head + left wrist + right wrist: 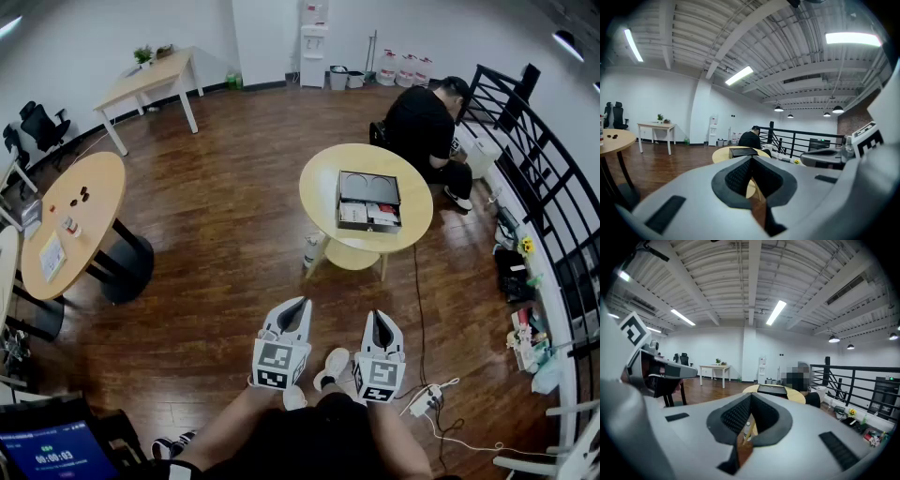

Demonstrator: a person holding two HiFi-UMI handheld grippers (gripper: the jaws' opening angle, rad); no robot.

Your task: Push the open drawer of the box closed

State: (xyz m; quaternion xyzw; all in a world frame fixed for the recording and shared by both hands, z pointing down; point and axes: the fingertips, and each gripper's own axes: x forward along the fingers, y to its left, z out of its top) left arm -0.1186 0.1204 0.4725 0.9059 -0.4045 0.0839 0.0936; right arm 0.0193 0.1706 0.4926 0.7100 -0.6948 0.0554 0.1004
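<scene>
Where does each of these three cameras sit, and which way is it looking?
Head view: on the person's head, looking steeply down at the round table with the box; their arms, left tongs and right tongs show.
Left gripper view: on the left tongs, looking along its shut jaws toward the box.
Right gripper view: on the right tongs, likewise facing the box.
Shared: all three show the box on its table.

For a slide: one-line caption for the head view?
Left gripper and right gripper, shut, face the black open-drawer box on the round yellow table.
</scene>
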